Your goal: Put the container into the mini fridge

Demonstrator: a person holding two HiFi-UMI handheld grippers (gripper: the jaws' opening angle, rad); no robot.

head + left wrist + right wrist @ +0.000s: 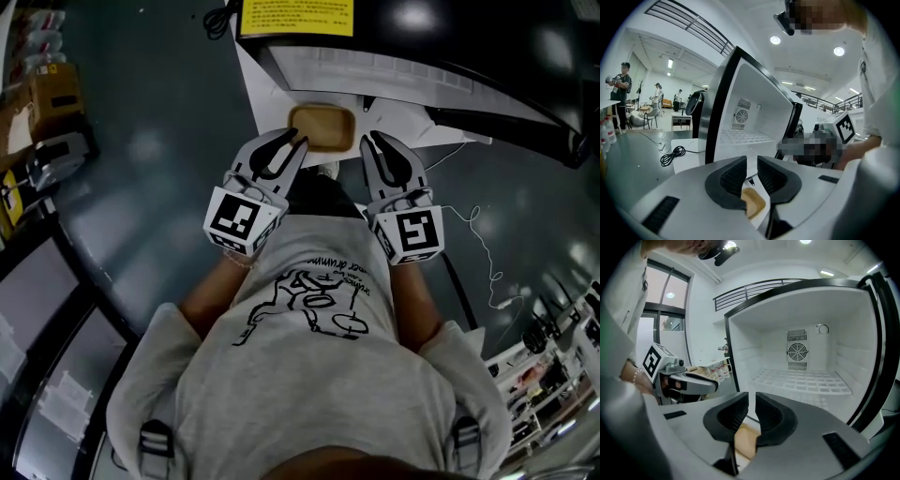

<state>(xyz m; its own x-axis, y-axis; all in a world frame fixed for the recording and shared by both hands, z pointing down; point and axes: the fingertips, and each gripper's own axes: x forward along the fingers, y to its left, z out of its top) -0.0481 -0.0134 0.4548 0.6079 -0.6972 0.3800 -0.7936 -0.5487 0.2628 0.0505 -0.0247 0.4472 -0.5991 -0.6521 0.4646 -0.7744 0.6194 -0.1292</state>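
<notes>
The black mini fridge [394, 75] with a white inside stands with its door open, wire shelf and rear fan showing. Before its mouth, the left white gripper [296, 139] has its dark padded jaws a little apart and released, a container corner showing below the gap. The right white gripper [371, 139] is clenched on the container's right edge. The shallow tan rectangular container [322, 128] sits at the fridge's front lip, between both grippers' tips.
</notes>
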